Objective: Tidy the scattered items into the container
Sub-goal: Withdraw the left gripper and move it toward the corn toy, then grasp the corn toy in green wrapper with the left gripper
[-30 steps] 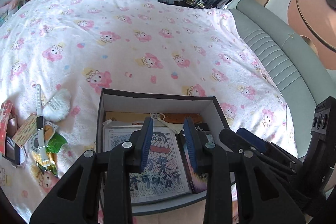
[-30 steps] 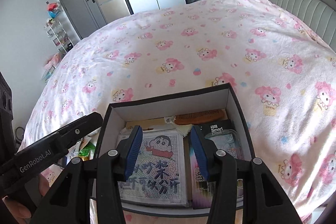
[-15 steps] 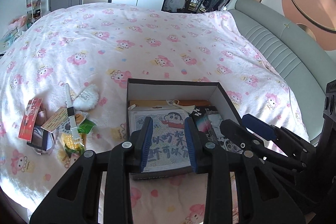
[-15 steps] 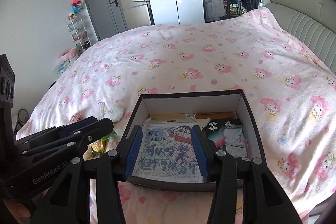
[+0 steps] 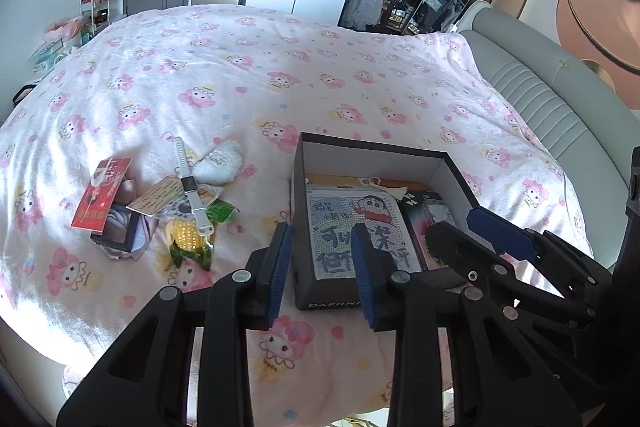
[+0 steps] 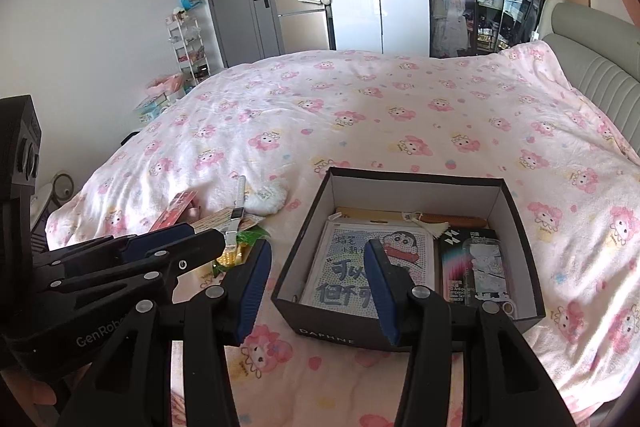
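Box [image 6: 404, 183] front edge behind tool fingers [image 6: 382, 283], comb [image 6: 452, 218] half covered

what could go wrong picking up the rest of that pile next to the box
The watch lies draped over the card and toy corn, so gripping one may drag the others. The soft blanket may bunch between the jaws. The box already looks fairly full, so bulky items like the white puff may sit proud.
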Action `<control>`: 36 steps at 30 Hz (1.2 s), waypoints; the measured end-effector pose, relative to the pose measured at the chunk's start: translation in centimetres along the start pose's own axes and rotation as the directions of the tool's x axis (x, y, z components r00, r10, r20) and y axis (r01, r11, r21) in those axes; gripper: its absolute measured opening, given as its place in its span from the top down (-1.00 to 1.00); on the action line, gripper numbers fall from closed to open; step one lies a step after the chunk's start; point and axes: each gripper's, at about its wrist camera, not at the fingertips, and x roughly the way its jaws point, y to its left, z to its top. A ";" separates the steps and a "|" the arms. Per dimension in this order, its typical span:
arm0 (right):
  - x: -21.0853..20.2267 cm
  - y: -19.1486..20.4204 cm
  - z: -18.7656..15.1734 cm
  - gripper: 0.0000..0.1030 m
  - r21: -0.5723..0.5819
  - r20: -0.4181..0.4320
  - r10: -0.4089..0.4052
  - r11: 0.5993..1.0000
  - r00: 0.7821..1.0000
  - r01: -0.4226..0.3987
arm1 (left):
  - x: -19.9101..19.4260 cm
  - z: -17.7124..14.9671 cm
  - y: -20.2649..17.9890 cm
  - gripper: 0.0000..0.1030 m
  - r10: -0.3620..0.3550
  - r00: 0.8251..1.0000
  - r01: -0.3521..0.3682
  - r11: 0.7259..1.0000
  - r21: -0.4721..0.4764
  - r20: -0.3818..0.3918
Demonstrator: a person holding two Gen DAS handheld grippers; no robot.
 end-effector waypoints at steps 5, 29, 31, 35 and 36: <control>1.9 2.6 -0.7 0.14 -0.026 -0.052 0.089 0.996 0.995 -0.090 | -0.3 -1.4 3.8 0.40 0.028 1.000 -0.029 0.997 -0.066 -0.012; 25.1 10.3 -5.7 0.14 -0.010 -0.392 0.107 0.993 0.914 -0.120 | 15.4 -6.6 23.2 0.33 -0.107 0.987 0.032 0.866 -0.499 -0.123; 26.5 10.0 -5.6 0.14 0.017 -0.407 0.139 0.989 0.903 -0.145 | 16.2 -6.1 23.6 0.31 -0.121 0.986 0.048 0.858 -0.511 -0.112; 28.7 8.9 -5.4 0.11 0.087 -0.433 0.209 0.978 0.877 -0.189 | 18.7 -5.6 24.4 0.04 -0.248 0.964 0.152 0.808 -0.570 -0.094; 29.0 8.7 -5.4 0.11 0.115 -0.435 0.235 0.972 0.869 -0.205 | 19.4 -5.7 24.5 -0.02 -0.293 0.952 0.187 0.781 -0.595 -0.085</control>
